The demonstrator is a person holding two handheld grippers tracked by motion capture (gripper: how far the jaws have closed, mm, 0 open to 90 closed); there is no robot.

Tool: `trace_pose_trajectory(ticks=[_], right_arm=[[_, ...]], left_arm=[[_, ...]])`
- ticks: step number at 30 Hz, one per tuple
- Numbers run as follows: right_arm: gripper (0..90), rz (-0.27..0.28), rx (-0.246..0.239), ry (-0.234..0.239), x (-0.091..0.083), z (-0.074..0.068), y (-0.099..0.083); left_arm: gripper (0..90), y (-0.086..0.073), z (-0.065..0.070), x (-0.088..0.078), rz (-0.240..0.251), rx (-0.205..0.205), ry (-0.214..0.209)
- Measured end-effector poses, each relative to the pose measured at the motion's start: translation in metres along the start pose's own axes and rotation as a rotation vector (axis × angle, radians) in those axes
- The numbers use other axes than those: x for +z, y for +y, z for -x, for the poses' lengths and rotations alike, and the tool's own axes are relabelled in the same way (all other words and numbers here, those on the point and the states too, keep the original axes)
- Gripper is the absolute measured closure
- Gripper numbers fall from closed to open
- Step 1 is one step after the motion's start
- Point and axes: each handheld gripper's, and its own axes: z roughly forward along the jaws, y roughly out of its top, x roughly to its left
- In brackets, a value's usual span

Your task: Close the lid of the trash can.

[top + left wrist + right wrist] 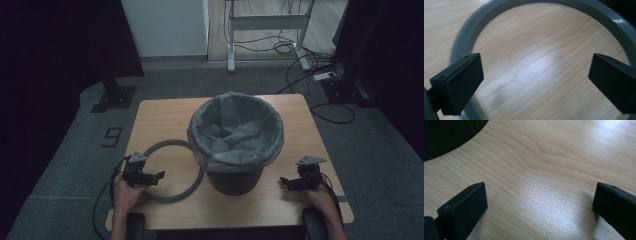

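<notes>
With the bag already lining the bin (235, 182), the left gripper (155, 176) is hovering wide open, empty, over the untouched grey ring (192, 187), while the right gripper (286, 182) is waiting equally open and empty.

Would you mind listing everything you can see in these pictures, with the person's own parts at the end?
bin: one, dark, middle of the table, toward its near edge.
bin liner: one, grey translucent plastic, fitted inside the bin and folded over its rim.
ring: one, grey, flat on the table to the left of the bin, against its base.
table: one, light wood, on grey carpet.
stand: one, white metal frame, on the floor beyond the table.
cables: several, dark, on the floor at the far right.
left gripper: one, black, jaws open, over the near left part of the ring.
right gripper: one, black, jaws open, over bare wood right of the bin.
hands: two, each holding a gripper at the near edge.
</notes>
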Motion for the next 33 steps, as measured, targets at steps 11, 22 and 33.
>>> trace_pose_trajectory(ticks=[11, 22, 33], right_arm=[[0.0, -0.001, 0.000, 0.000, 0.000, 0.000, 0.001], [0.0, -0.001, -0.001, 0.001, 0.000, 0.000, 0.001], [0.0, -0.001, 0.000, 0.001, 0.000, 0.000, 0.000]], left_arm=[[2.2, -0.006, -0.036, 0.010, -0.038, -0.074, 0.080], [4.8, -0.022, -0.049, 0.022, -0.046, -0.108, 0.101], [50.3, -0.028, -0.049, 0.015, 0.018, -0.136, 0.169]])
